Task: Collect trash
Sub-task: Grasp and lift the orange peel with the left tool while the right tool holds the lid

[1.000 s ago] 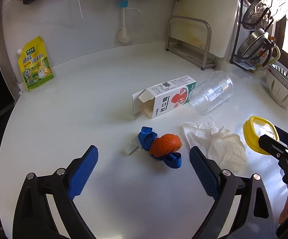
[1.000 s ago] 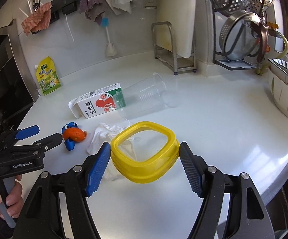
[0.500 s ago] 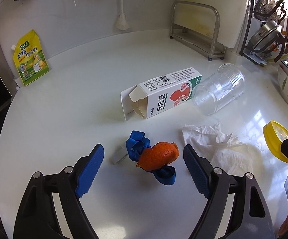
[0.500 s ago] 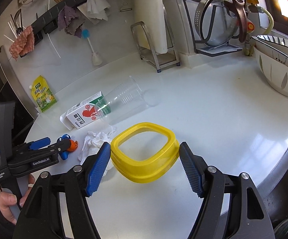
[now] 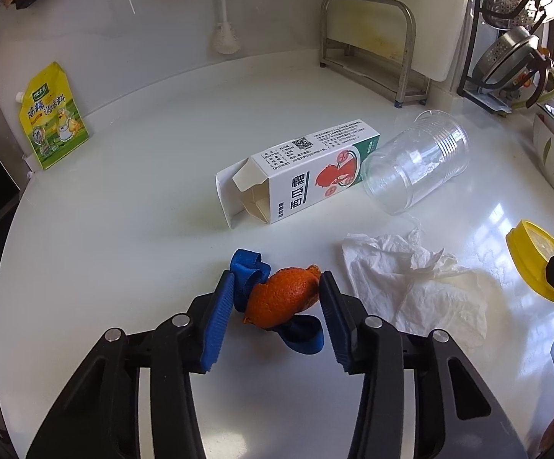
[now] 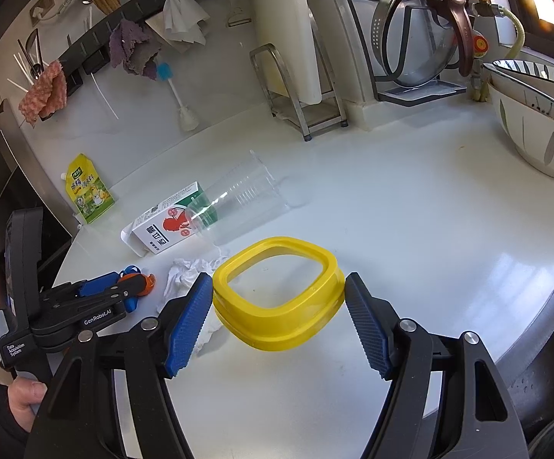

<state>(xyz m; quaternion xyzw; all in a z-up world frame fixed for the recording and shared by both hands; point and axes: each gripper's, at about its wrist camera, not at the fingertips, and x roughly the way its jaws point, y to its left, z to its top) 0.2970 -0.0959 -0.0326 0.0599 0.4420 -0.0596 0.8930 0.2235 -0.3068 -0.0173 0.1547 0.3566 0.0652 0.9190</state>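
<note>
My left gripper has its blue pads closed around an orange peel lying on a blue strap on the white counter. My right gripper is shut on a yellow container, seen at the right edge of the left wrist view. A crumpled white tissue, an open carton and a clear plastic cup lie on the counter beyond. In the right wrist view the left gripper sits at the peel.
A yellow seasoning pouch leans on the back wall at left. A metal rack with a cutting board stands at the back. Patterned bowls and a pot-lid rack stand at the right. The counter edge curves at the right front.
My left gripper has moved forward and down onto the orange peel and its jaws have closed from wide open onto it. The right gripper with the yellow container has risen slightly.
</note>
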